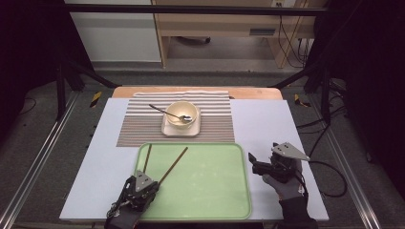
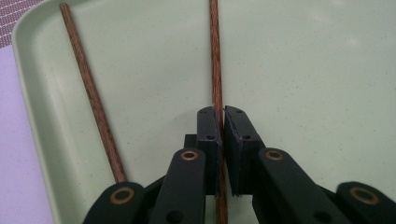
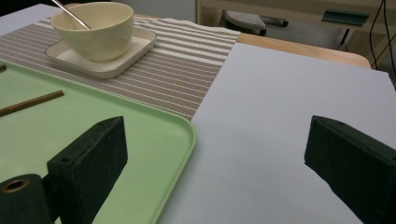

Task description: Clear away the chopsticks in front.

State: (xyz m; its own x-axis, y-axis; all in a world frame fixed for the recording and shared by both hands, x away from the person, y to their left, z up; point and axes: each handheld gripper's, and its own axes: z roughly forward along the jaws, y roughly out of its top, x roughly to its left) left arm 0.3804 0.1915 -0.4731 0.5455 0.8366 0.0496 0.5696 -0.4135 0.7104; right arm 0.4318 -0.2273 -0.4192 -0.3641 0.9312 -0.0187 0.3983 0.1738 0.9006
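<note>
Wooden chopstick (image 2: 215, 56): lies on the green tray (image 1: 215, 191), long axis running straight ahead between the jaws of the left gripper (image 2: 222, 114), which pinch it near its near end. Second chopstick (image 2: 88, 88): just beside, on the tray, free. Right gripper (image 3: 215, 154): spread wide, empty, well apart over the white table (image 3: 289, 107).

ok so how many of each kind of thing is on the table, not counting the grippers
chopsticks: 2, one clamped in the left gripper, the other lying beside it
tray: 1
bowl: 1
spoon: 1
square plate: 1
striped mat: 1
total: 7
</note>
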